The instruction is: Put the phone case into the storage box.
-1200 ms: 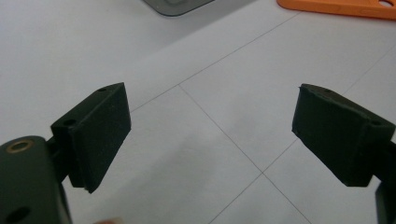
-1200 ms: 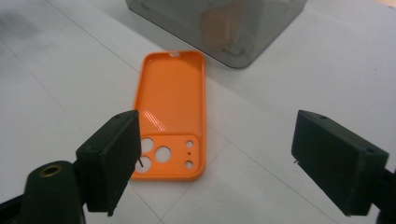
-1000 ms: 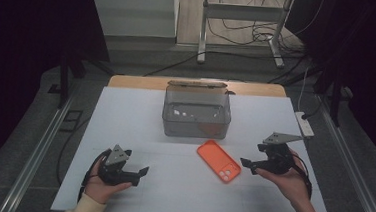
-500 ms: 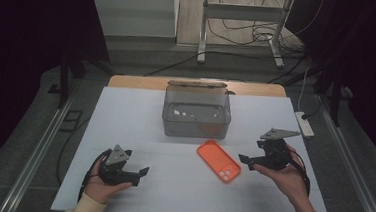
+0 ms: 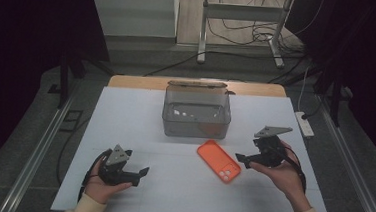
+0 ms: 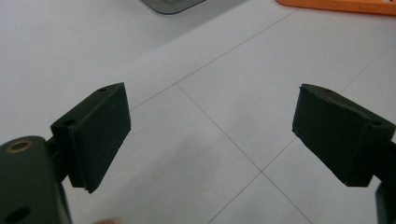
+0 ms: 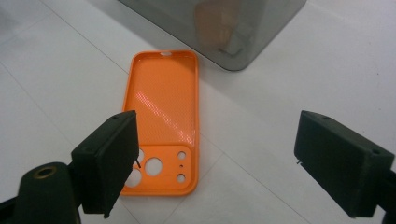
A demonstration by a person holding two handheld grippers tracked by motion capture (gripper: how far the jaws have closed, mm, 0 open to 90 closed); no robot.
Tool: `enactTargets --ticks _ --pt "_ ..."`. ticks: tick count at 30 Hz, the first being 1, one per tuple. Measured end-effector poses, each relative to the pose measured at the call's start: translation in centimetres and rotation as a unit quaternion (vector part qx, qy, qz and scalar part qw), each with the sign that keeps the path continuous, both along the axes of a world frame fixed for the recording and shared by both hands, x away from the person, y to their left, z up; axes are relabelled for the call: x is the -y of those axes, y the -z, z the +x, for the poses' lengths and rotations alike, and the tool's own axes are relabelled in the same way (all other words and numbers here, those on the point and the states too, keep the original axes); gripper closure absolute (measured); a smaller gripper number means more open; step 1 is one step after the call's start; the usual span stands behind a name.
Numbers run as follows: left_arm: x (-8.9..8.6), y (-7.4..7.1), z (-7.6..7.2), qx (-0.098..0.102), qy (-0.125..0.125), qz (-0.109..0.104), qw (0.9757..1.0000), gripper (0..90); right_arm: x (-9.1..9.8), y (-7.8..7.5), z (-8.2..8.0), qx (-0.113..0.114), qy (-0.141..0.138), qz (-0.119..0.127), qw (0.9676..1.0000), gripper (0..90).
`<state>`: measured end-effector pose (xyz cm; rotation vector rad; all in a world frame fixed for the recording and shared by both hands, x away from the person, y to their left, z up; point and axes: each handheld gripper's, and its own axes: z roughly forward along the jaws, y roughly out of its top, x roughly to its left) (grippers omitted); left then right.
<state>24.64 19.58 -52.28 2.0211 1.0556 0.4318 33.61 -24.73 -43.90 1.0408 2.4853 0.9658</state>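
While the right hand-held gripper [image 7: 215,158] gapes empty, its view reveals the orange case's [image 7: 164,121] hollow inside.

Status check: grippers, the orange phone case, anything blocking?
Right gripper open, beside orange phone case, not touching. Left gripper open, empty. Case flat, inside up, before clear box. Nothing blocking.

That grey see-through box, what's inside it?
Inside the grey box a few small pale bits lie on the bottom; its tinted walls blur them, so what they are is unclear.
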Motion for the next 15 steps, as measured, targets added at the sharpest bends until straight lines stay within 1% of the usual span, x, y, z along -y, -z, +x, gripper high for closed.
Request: enactTargets --ticks 9,15 --pt "0.0 0.0 0.0 0.001 0.003 0.001 1.0 11.4 -0.9 -0.1 0.5 -0.005 -0.01 -0.005 0.9999 14.7" --pt "0.0 0.0 0.0 0.001 0.004 0.0 1.0 11.4 -1.7 -0.1 1.0 -0.012 -0.015 -0.013 0.9997 14.8"
